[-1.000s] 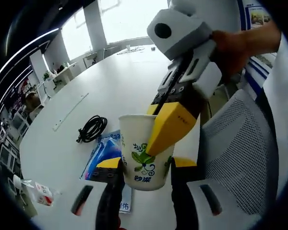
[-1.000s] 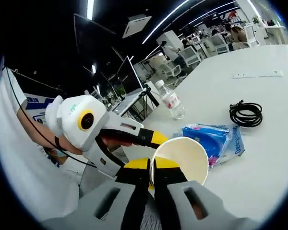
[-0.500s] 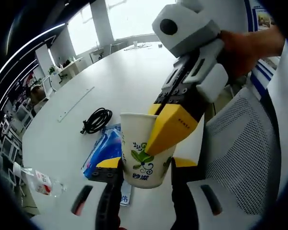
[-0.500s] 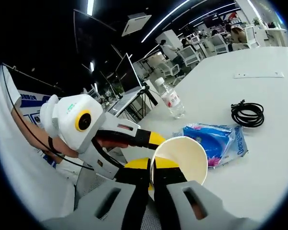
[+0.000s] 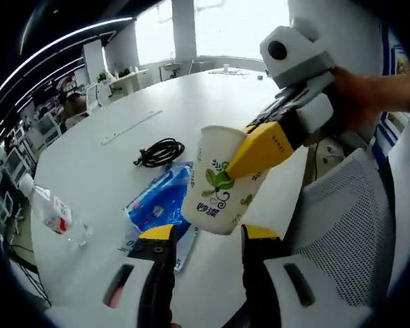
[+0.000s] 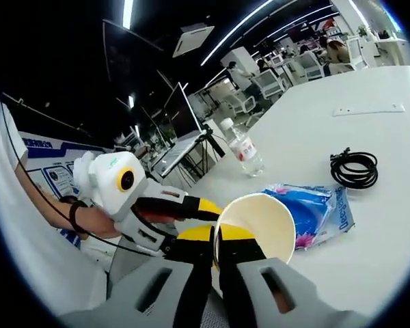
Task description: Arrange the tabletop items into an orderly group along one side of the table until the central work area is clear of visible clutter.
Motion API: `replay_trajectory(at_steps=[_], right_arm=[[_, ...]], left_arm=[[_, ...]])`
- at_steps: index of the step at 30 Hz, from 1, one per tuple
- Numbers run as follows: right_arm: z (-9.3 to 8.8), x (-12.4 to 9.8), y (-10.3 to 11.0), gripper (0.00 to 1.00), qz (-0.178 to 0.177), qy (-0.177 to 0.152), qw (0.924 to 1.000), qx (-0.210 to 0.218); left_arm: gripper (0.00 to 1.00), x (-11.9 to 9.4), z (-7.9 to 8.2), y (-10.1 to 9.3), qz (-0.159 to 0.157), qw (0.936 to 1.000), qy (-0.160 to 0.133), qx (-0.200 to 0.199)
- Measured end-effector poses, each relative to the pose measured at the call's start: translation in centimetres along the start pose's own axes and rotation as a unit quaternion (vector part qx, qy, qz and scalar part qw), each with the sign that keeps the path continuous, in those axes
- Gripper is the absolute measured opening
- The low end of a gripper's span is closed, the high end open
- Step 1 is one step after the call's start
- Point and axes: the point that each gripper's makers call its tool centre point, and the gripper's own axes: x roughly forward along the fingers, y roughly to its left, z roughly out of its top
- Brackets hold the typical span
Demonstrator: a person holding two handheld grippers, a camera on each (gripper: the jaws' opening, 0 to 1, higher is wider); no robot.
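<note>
The right gripper [image 6: 216, 247] is pinched on the rim of a white paper cup [image 5: 222, 181], one yellow-tipped jaw inside the mouth and the other outside the wall; in the left gripper view the same gripper [image 5: 260, 147] comes in from the right and carries the cup tilted above the white table [image 5: 109, 171], its green leaf print facing the camera. The left gripper [image 5: 199, 236] stands with its two jaws spread apart just below the cup, one to either side of the cup's base; they seem not to touch it, though the base hides part of the gap. In the right gripper view the cup's open mouth [image 6: 254, 225] sits straight ahead of the closed jaws, and the left gripper [image 6: 184, 208] reaches in from the left with a person's hand [image 6: 89, 220] behind it. Beyond the left gripper's jaws, under and past the cup, a blue plastic packet [image 5: 155, 205] lies flat on the table, and a coiled black cable [image 5: 159, 152] lies farther out, near it but apart. Off to the left of those jaws a clear water bottle [image 5: 50, 212] with a red-and-white label lies on its side near the table edge. To the right of the jaws is a grey mesh chair [image 5: 342, 225].
</note>
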Motion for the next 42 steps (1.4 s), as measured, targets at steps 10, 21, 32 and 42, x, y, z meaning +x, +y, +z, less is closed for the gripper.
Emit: replay_trajectory(at_steps=[10,21,32,42], right_arm=[[-0.1,-0.1,-0.4,0.00,-0.003,0.011,0.9999,0.002],[0.6,0.1,-0.8,0.00,-0.007,0.016,0.9998,-0.004],[2.1,1.3,-1.4,0.00,-0.008,0.037,0.9988,-0.031],[3.8,3.5,-2.1,0.00,-0.001,0.057,0.9968,-0.055]], left_arm=[[0.37,-1.2,-1.0,2.3,0.028,0.9978,-0.016,-0.058],[0.37,-1.6,-1.4,3.9,0.052,0.9945,-0.027,-0.087],[0.36,-2.3,-3.0,5.1,0.069,0.9907,-0.030,-0.114],[0.36,-3.1,-4.2,5.9,0.079,0.9867,-0.034,-0.138]])
